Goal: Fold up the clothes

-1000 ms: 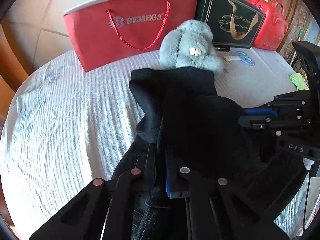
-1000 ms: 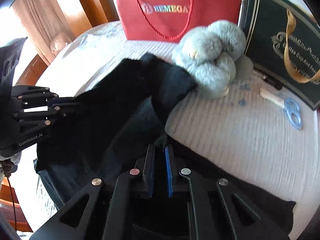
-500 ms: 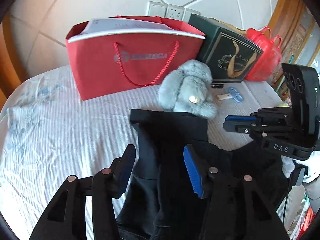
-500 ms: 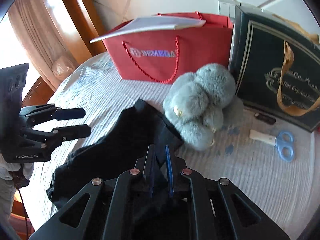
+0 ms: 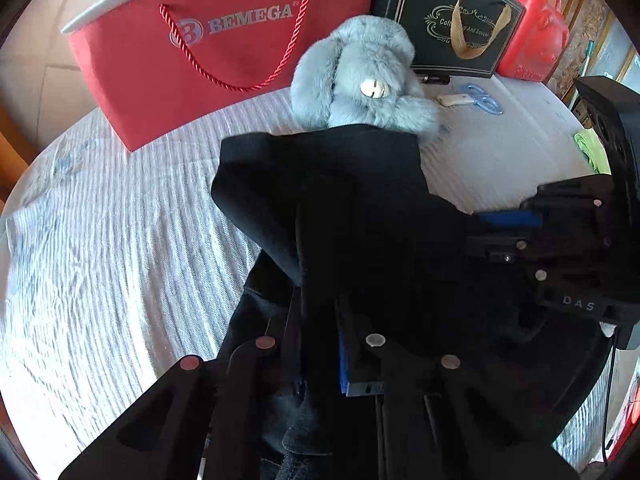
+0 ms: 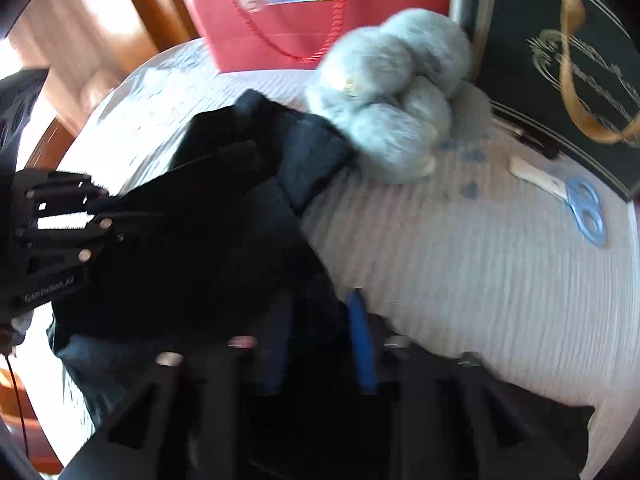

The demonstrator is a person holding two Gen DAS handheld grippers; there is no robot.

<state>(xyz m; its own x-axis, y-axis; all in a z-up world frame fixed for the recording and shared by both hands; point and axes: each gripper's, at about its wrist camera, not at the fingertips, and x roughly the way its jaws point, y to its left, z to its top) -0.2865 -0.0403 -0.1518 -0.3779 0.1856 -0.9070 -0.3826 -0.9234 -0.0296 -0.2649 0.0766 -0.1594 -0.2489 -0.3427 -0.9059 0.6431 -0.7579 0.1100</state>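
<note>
A black garment (image 5: 360,216) lies bunched on the white striped cloth of the table (image 5: 120,240), its far edge against a grey plush toy (image 5: 360,76). My left gripper (image 5: 318,320) is shut on a fold of the black garment near its front. My right gripper (image 6: 320,320) also grips the black garment (image 6: 224,216), its jaws close together around the fabric; this view is blurred. The right gripper shows in the left wrist view (image 5: 508,224) at the garment's right side, and the left gripper in the right wrist view (image 6: 92,216) at its left side.
A red BEMEGA paper bag (image 5: 208,48) and a dark green gift bag (image 5: 456,20) stand at the back, with a red bag (image 5: 528,40) beside them. Blue scissors (image 5: 476,100) lie right of the plush toy. A green item (image 5: 588,148) sits at the right edge.
Half a second ago my left gripper was open above the garment. Now it has come down and shut on the fabric. The right gripper has dropped lower with the garment.
</note>
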